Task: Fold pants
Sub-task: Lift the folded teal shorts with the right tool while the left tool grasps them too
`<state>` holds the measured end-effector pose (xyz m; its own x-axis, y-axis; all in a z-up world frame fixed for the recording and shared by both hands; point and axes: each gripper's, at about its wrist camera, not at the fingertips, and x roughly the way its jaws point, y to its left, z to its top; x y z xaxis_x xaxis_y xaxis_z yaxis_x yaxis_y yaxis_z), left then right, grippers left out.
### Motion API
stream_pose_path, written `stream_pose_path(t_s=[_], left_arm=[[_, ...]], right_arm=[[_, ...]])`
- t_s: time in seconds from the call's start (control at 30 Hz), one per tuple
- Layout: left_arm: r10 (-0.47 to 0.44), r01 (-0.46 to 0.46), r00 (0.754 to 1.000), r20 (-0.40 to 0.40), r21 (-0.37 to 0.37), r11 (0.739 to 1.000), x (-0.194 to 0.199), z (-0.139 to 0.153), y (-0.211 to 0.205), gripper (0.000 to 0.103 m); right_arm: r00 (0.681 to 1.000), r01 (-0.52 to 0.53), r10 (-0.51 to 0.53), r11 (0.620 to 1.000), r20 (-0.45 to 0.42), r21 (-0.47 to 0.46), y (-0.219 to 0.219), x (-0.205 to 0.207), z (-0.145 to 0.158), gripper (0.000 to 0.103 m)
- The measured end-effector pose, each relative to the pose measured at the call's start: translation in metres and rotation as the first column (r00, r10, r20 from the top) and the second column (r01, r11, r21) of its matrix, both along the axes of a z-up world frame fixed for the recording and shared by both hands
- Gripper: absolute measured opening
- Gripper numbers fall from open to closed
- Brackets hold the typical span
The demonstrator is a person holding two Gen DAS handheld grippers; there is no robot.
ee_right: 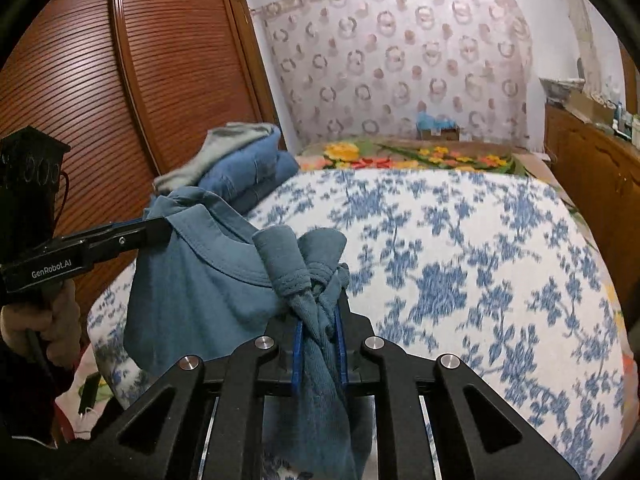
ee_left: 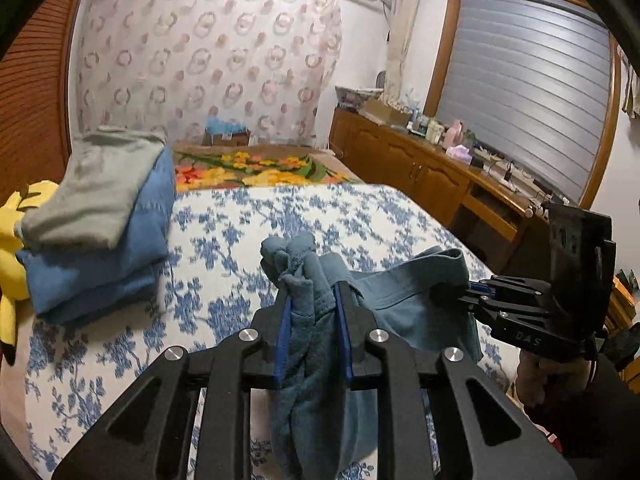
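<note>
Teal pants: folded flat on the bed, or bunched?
Bunched, not folded: the teal pants hang crumpled between the left hand-held gripper and right hand-held gripper, both clamped on gathered fabric.

Teal-blue pants [ee_left: 404, 300], bunched, held up above the bed

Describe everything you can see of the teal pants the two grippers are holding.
The pants are dusty teal, soft cotton-like fabric with a stitched waistband seam. Both ends are bunched: the left gripper and the right gripper are each shut on a gathered wad. The cloth between them sags in a slack curve, lifted above the blue-flowered bedspread; more fabric hangs down below each gripper.
</note>
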<state>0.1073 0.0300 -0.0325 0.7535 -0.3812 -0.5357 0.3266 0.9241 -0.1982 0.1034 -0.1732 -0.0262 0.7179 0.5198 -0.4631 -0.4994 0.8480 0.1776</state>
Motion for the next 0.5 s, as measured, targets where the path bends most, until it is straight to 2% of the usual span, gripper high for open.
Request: stream_pose_path(t_s=[0.13, 0.3, 0.5], left_arm=[[0.011, -0.011, 1.000, 0.011, -0.001, 1.000, 0.008, 0.004, 0.003, 0.021], [0.018, -0.018, 1.000, -0.014, 0.005, 1.000, 0.025, 0.004, 0.004, 0.021], [0.018, -0.018, 1.000, 0.005, 0.012, 1.000, 0.039, 0.021, 0.005, 0.021]], right_arm=[[1.000, -0.005, 0.006, 1.000, 0.024, -0.011, 0.002, 0.005, 0.006, 0.013], [0.999, -0.015, 0.016, 1.000, 0.039, -0.026, 0.008, 0.016, 0.013, 0.013], [0.999, -0.017, 0.018, 0.999, 0.052, -0.032, 0.009, 0.036, 0.029, 0.013]])
